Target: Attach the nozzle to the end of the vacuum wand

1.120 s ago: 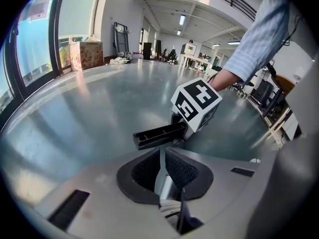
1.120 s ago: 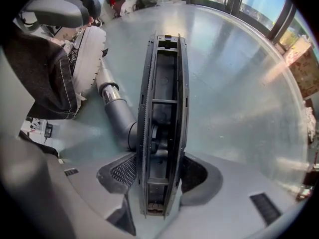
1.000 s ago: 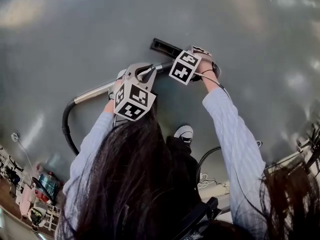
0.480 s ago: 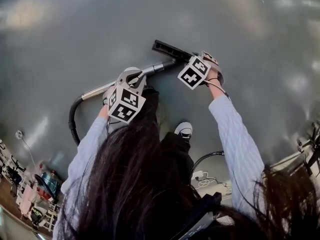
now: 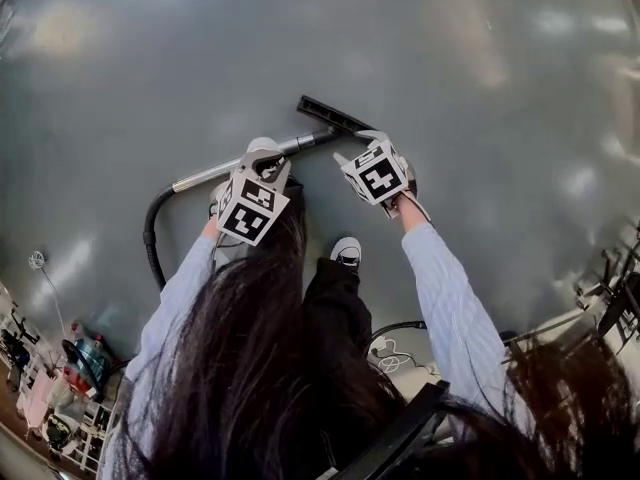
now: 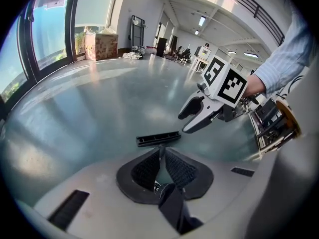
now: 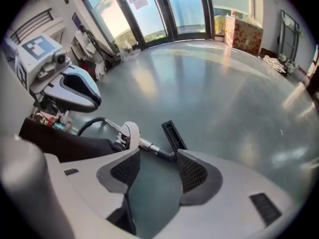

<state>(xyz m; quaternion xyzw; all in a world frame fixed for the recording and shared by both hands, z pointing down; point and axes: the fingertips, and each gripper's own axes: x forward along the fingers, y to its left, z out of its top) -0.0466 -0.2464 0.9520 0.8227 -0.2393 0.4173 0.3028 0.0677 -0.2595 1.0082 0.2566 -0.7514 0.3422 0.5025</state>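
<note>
The black flat nozzle (image 5: 335, 115) lies on the grey floor, joined through a black elbow (image 7: 167, 155) to the metal vacuum wand (image 5: 240, 165). A black hose (image 5: 150, 248) curves off the wand's other end. My left gripper (image 5: 270, 163) hovers above the wand with its pads (image 6: 149, 168) closed together at the tips and nothing between them. In the left gripper view the nozzle (image 6: 158, 139) shows just past those tips. My right gripper (image 5: 348, 158) hangs near the nozzle end, open and empty; through its wide gap (image 7: 157, 158) I see the wand (image 7: 149, 147) and nozzle (image 7: 173, 136).
A white shoe (image 7: 130, 133) stands right beside the wand, and a second shoe (image 5: 345, 251) is nearer the person. Cables (image 5: 395, 343) lie behind the person. Cluttered shelves (image 5: 60, 388) sit at the lower left. Windows (image 7: 164, 4) and a cardboard box (image 7: 246, 31) line the far side.
Both grippers have pulled back toward the person, away from the wand and nozzle. The right gripper has left the nozzle end. The wand with the nozzle stays on the floor.
</note>
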